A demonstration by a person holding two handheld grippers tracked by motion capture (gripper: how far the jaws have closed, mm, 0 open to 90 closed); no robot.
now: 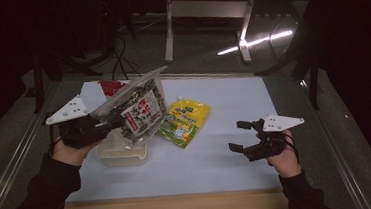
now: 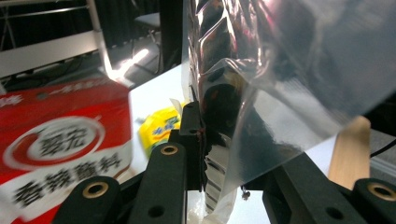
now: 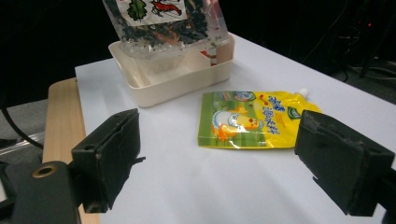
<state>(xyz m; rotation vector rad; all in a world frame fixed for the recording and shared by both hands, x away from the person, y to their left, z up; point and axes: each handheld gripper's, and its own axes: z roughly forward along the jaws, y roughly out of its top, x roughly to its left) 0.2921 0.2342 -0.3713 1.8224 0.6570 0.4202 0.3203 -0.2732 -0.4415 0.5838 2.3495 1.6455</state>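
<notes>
Clear seaweed snack bag point(image 1: 136, 108) held up over the cream plastic tub point(image 1: 122, 154), tilted, lower edge hanging into or just above the tub's opening; contact with the tub not to be told. Pinched at one edge by the left tool point(image 1: 106, 125), jaws nearly closed on the film, as seen close up in the left gripper view where the shiny plastic point(image 2: 261, 93) runs down between them. Judged step: lowering the bag into the tub, not yet let go.

Just beside the tub, flat on the white bench point(image 1: 233, 100): a yellow spouted pouch point(image 1: 184, 121), untouched. Behind the bag, a red packet point(image 1: 111, 85), partly hidden; large and blurred in the left gripper view point(image 2: 60, 149).

Right tool point(image 1: 244, 137) well apart from the tub, jaws spread wide, nothing between them, pointed toward the pouch point(image 3: 254, 119), which lies ahead in the right gripper view.

Next move, as judged: settle the bag fully inside the tub walls, then release; likely then reach for the yellow pouch, needing a low, flat approach to get a jaw under its edge.
</notes>
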